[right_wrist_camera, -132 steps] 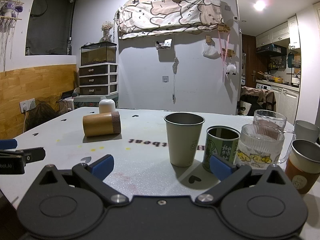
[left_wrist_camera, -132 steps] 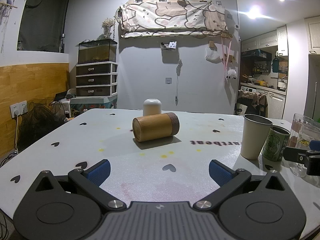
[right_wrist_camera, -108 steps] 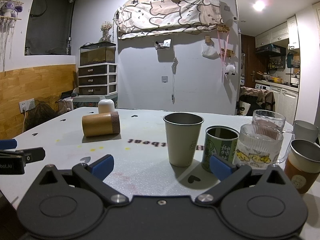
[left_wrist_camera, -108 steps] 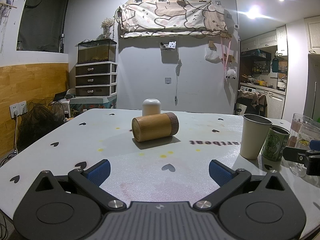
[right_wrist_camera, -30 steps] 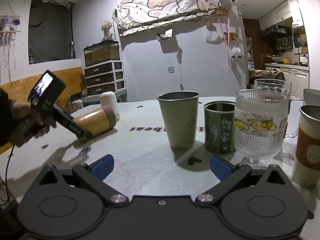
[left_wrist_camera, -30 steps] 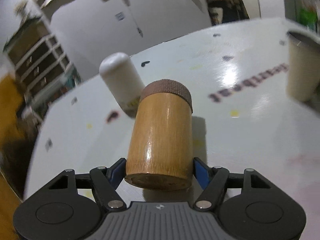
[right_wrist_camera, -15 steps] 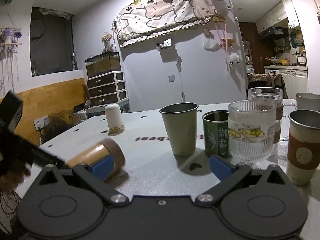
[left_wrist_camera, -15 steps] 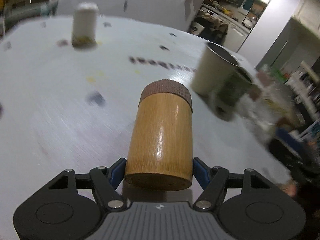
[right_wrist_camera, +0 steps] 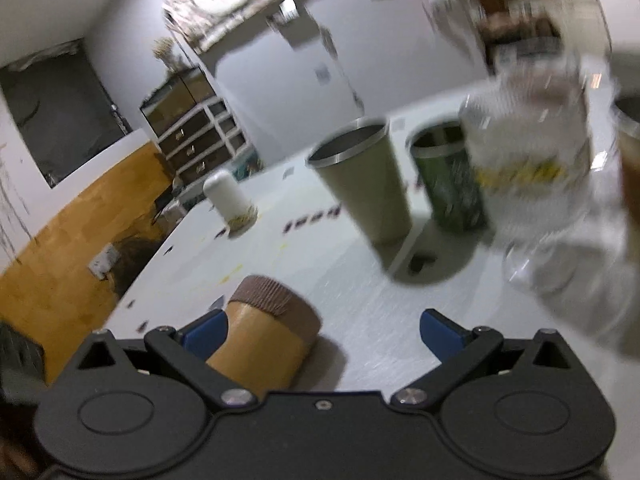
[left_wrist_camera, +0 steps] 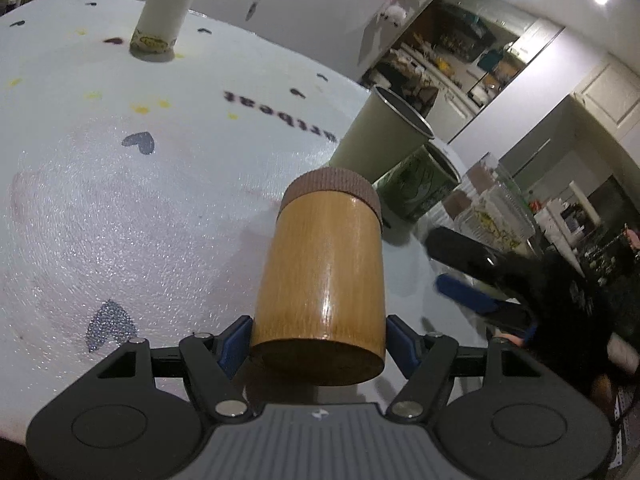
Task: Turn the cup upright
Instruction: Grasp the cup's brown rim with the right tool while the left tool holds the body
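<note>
My left gripper [left_wrist_camera: 320, 344] is shut on the wooden cup [left_wrist_camera: 324, 276], a bamboo cylinder with a brown ribbed band at its far end. It holds the cup near its flat base, lifted above the white table [left_wrist_camera: 120, 200], its length pointing away from me. My right gripper [right_wrist_camera: 320, 330] is open and empty, blurred by motion. In the right wrist view the cup [right_wrist_camera: 264, 336] lies just inside its left finger; whether they touch I cannot tell. The right gripper also shows in the left wrist view [left_wrist_camera: 472, 284], right of the cup.
A beige metal tumbler [left_wrist_camera: 380, 136], a green can-like cup [left_wrist_camera: 420, 188] and a ribbed glass mug [right_wrist_camera: 532, 184] stand together at the right of the table. A white rounded container [left_wrist_camera: 164, 12] stands at the far side. A brown-sleeved cup [right_wrist_camera: 630, 152] is at the right edge.
My left gripper took hold of the lying cup, lifted it and swung it right, toward the standing cups. My right gripper has tilted and moved in close beside the held cup.
</note>
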`<state>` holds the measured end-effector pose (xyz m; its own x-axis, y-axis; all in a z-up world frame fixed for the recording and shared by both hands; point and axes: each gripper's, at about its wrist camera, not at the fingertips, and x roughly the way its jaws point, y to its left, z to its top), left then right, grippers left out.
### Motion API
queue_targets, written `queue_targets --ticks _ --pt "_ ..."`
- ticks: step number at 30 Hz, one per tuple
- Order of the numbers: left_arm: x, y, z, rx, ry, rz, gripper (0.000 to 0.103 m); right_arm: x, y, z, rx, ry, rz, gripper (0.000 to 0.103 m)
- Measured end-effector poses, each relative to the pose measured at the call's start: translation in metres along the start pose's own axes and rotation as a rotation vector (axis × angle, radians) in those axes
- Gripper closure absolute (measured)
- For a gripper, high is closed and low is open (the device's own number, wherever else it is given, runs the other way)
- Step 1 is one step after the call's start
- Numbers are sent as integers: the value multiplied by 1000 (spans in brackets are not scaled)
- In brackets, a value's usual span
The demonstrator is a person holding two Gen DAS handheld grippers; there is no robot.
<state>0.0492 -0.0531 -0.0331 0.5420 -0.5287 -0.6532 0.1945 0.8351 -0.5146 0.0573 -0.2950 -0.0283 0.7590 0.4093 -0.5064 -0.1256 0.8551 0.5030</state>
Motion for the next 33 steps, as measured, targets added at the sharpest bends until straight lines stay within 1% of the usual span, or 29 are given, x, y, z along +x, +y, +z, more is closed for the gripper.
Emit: queue_targets --ticks 3,6,9,10,13,15,17,18,20,22,24,28,33 --pt "-3 2 -5 6 -32 -12 32 20 -1 5 118 100 42 0" --pt "-1 6 -7 -8 -37 -32 32 38 -3 9 240 180 101 0" --pt "-2 8 -7 -9 -35 -44 32 58 -3 12 317 231 98 1" --pt "-2 8 -7 -5 -35 -45 32 65 -3 12 344 254 99 4" --pt "-3 11 -8 5 -35 -53 32 83 0 12 378 310 123 11" --pt "-3 12 -9 8 -34 -58 32 88 3 12 370 309 132 12" --pt "-5 11 -11 15 -36 -61 33 88 5 14 369 310 120 19" --pt "-4 11 -11 23 -38 -63 33 88 5 16 362 316 108 29" --pt "-3 9 -12 53 -49 -75 33 87 5 18 346 320 112 29" --pt "-1 10 -13 72 -63 -114 33 78 8 22 297 286 124 29" --pt "3 6 -15 112 -69 -140 33 66 17 25 215 233 121 30" --pt "12 -9 -18 220 -80 -147 32 39 37 28 46 133 105 30" --pt "23 -17 -21 275 -51 -185 32 7 56 23 -160 54 67 30"
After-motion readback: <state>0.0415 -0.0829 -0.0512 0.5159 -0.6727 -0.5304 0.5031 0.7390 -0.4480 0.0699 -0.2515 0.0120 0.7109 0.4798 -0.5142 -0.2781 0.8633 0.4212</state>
